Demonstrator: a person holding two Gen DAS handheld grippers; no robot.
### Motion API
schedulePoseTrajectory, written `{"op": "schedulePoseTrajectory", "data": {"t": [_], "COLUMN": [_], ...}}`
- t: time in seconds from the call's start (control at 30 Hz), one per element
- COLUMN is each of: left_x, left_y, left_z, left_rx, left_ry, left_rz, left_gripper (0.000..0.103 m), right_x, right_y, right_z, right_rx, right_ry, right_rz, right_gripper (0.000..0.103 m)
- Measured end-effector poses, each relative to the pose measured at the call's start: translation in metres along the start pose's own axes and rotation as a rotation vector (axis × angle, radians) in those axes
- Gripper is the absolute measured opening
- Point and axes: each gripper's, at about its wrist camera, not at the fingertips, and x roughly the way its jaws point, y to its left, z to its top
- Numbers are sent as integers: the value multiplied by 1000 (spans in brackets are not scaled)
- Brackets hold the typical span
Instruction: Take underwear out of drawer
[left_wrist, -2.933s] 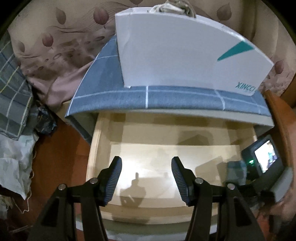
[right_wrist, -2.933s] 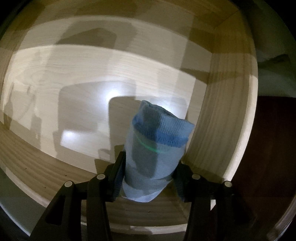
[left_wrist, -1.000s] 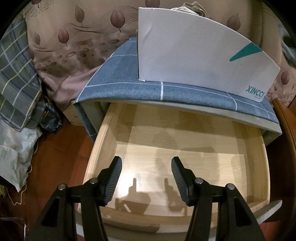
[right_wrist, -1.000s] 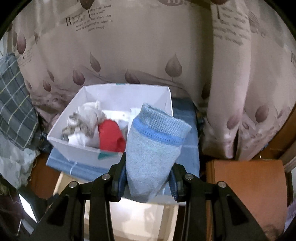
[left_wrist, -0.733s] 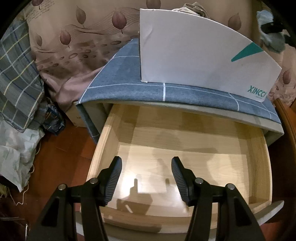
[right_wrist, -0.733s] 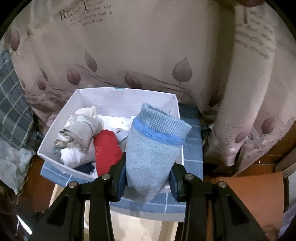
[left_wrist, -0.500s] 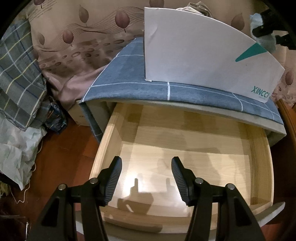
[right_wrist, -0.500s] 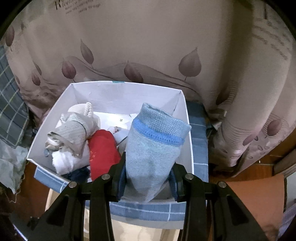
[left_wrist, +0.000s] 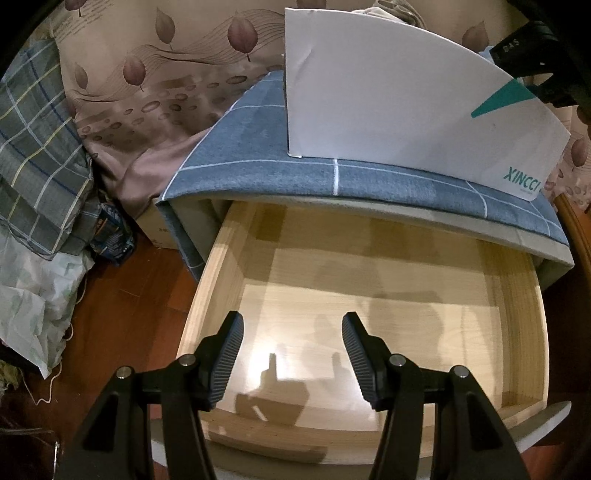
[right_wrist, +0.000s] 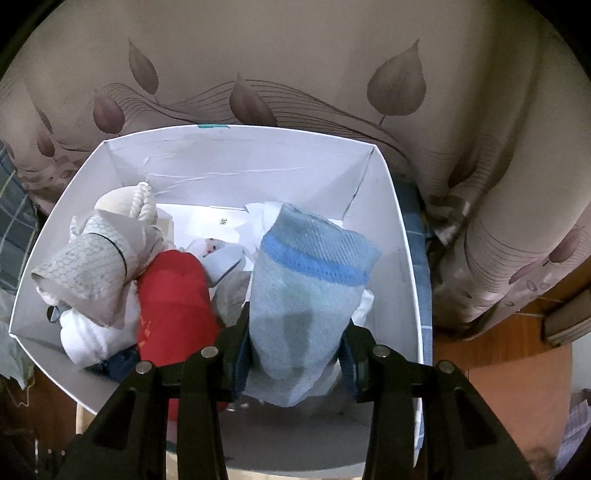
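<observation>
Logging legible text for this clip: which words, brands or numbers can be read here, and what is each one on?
"XINCCI": teal brand lettering on the white box, front face, lower right corner.
"38": small print on a white paper slip inside the box.
Tiny line under the brand: too small to read.
White letters on the right gripper: too blurred to read.

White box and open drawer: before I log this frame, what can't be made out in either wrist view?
- White box, left wrist view: its tall front wall hides its contents.
- Drawer front edge, left wrist view: covered by the left claw.
- Blue rolled underwear, right wrist view: lower end hidden behind the opening right claw.
- Box floor, right wrist view: buried under the red roll and other clothes.
</observation>
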Motion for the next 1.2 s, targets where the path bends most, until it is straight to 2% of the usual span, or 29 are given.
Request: {"op": "schedulePoseTrajectory", "data": {"t": [0.1, 0.27, 0.37, 0.53, 0.6, 0.77, 0.87, 1.07, 1.2], "left_x": [0, 1, 1, 0, 1, 0, 0, 0, 0], "left_y": [0, 0, -1, -3, -3, -3, -4, -4, -5], "left_z": [-1, 0, 0, -1, 0, 0, -1, -1, -2], "left_rx": [3, 3, 7, 9, 10, 17, 22, 14, 9], "left_ry": [1, 1, 3, 2, 3, 1, 1, 12, 18], "left_rz": [-1, -1, -1, 2, 2, 3, 1, -1, -11], "left_gripper": [57, 57, 57, 57, 57, 57, 57, 57, 57], "right_x": [1, -6, -12, -30, -40, -71, -93, -122, -126], "right_y": [3, 4, 3, 1, -1, -5, -5, -4, -4], "right_z": [-1, -3, -2, 1, 2, -8, -23, -69, -110], "right_rx": [-9, 1, 1, -1, 2, 0, -8, -14, -13], "right_ry": [-1, -25, -33, -73, -89, -129, -149, -126, -86], "right_rz": [5, 17, 26, 25, 28, 51, 79, 146, 178], "right_gripper": [43, 45, 58, 64, 72, 74, 85, 86, 88]}}
